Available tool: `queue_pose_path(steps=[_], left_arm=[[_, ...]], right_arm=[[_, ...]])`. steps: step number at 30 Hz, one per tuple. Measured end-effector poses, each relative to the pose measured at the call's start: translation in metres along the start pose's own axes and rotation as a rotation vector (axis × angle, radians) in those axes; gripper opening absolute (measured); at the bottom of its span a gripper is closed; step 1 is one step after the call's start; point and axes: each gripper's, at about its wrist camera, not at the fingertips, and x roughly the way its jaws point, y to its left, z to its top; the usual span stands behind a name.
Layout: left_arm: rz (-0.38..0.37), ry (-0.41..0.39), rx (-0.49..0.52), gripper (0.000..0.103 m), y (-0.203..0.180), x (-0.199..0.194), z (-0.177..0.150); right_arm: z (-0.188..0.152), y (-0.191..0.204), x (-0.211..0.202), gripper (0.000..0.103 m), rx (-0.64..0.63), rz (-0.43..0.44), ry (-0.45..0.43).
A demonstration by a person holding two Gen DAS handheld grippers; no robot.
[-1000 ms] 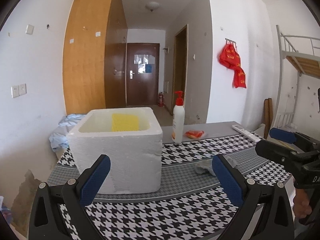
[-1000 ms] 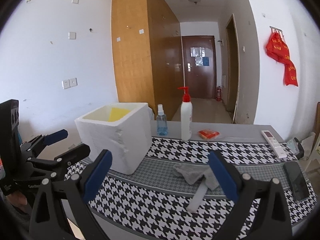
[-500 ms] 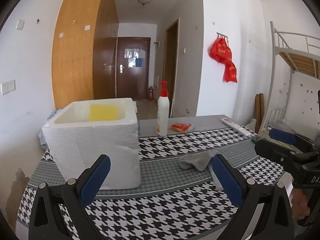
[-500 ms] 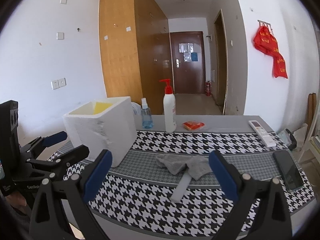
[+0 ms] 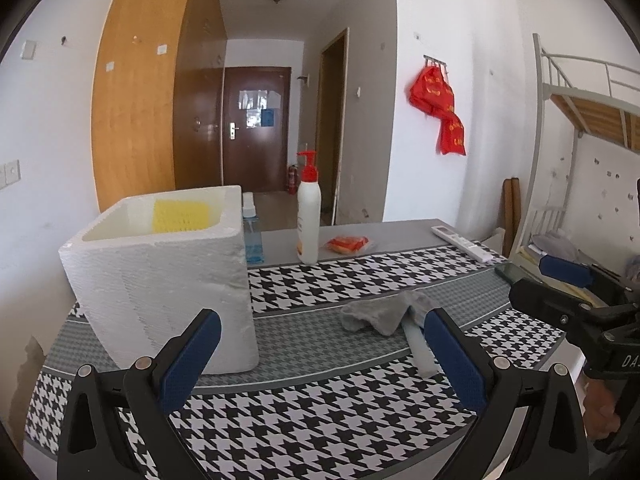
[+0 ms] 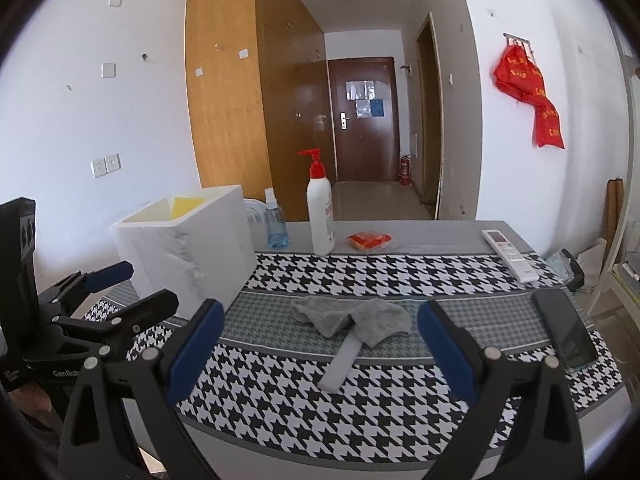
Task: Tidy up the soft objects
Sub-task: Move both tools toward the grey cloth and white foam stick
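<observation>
— Grey cloth (image 6: 352, 318) first, I reckon. It lies crumpled on the houndstooth table cover (image 6: 360, 420), in the grey band, draped over one end of a pale flat strip (image 6: 340, 364) that sticks out toward the near edge.

— And where should it go?

— Most likely into the white foam box (image 5: 168, 280) on the left side of the table. Its top is open and something yellow (image 5: 180, 216) already sits inside, so it looks like the collecting bin.

— What are the hands doing?

— Neither tool holds anything. The right gripper (image 6: 318, 346) hangs above the near edge with its blue pads spread wide, and the cloth shows between them further off, which suits a straight reach forward. The left gripper (image 5: 320, 350) is just as widely spread and empty, sitting low in front of the box with the cloth off to its right.

— Why both so far back?

— My guess is that they are lining up. Each can see the other at the frame edge, so they are near but apart.

— Anything to avoid?

— The pump bottle (image 6: 320, 204), spray bottle (image 6: 276, 222) and orange packet (image 6: 368, 240) stand along the far edge, well behind the cloth. A remote (image 6: 510, 254) and phone (image 6: 564, 330) lie to the right. None look soft. The strip under the cloth may lift with it.
</observation>
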Motion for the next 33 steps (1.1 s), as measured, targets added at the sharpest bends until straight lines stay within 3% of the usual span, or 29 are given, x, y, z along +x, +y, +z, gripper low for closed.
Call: queue_pose_path(steps=[19,33], left_arm=[[-0.03,0.052,0.017,0.102,-0.021,0.02,-0.007],[-0.006,0.105,0.001,0.102,-0.025,0.048,-0.012]], right_arm=[[-0.01,-0.021,0.007,0.099,0.028,-0.043,0.042],[-0.012,-0.037,0.035,0.099,0.027,-0.043,0.098]])
